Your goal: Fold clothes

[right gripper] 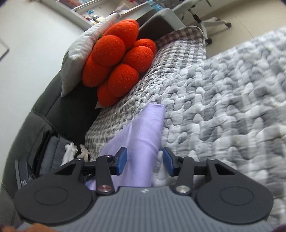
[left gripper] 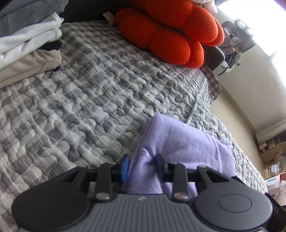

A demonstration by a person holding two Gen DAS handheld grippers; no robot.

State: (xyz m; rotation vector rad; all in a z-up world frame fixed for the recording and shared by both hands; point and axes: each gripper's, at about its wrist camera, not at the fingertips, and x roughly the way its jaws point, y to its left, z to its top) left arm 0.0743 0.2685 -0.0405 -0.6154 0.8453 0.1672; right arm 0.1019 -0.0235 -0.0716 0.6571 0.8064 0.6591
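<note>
A folded lavender cloth [left gripper: 187, 142] lies on the grey checked quilt [left gripper: 89, 98] near its right edge. My left gripper [left gripper: 143, 165] straddles the cloth's near left fold; the blue pads stand a little apart, and the right pad [left gripper: 159, 163] dents the fabric without a visible pinch. In the right wrist view the same lavender cloth [right gripper: 144, 128] runs away between the fingers of my right gripper [right gripper: 145, 160]. Its jaws stand apart, with a strip of quilt [right gripper: 223, 107] showing beside the right pad [right gripper: 168, 161].
A stack of folded clothes [left gripper: 26, 46] in grey, white and beige sits at the far left. An orange knotted cushion [left gripper: 171, 30] and a white pillow [right gripper: 78, 50] lean at the back. Dark bedside upholstery [right gripper: 44, 107] and an office chair [right gripper: 196, 16] border the bed.
</note>
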